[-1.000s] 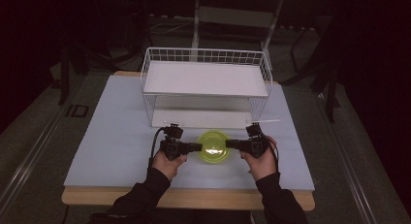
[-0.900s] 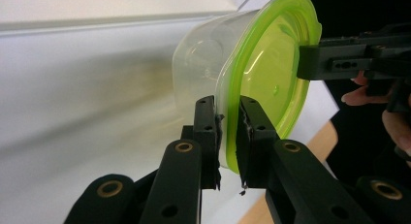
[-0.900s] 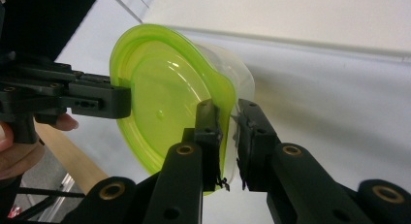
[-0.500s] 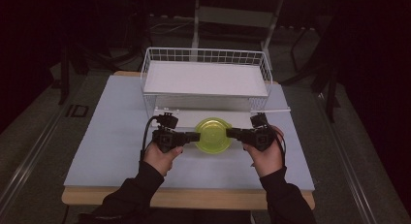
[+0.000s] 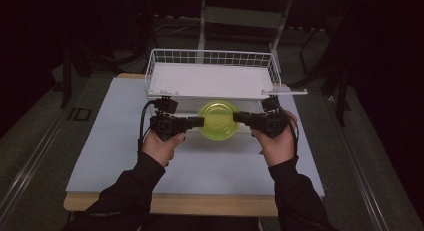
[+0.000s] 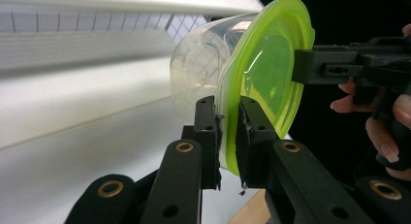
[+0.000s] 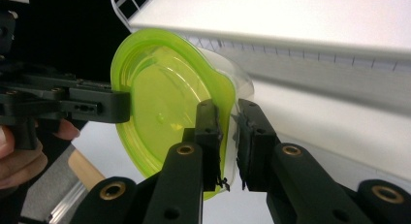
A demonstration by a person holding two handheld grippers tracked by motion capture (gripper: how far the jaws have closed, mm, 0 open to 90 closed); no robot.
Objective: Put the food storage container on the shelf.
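**benchwatcher:** So where's the person at here? In the high view the container (image 5: 218,120) sits dead centre of the frame, just below the front edge of the wire basket (image 5: 210,58), and it looks off the table (image 5: 100,156).

**gripnerd:** Yep, it's carried between both tools. The left gripper (image 5: 196,122) pinches the lime-green lid's rim from the left of the frame, the right gripper (image 5: 240,118) pinches the opposite rim from the right. Jaws on both are narrow, clamped right on the rim edge. The left gripper view shows it best: the lid (image 6: 264,73) stands on edge in the centre, clear tub behind it, pads squeezing the lip at the bottom.

**benchwatcher:** So the pickup's done?

**gripnerd:** I'd say so. Grabbed and lifted, that part's finished. What's left, judging by the layout, is getting it over the basket wall and setting it on the white shelf (image 5: 210,81), then letting go. Nothing's in the basket yet.
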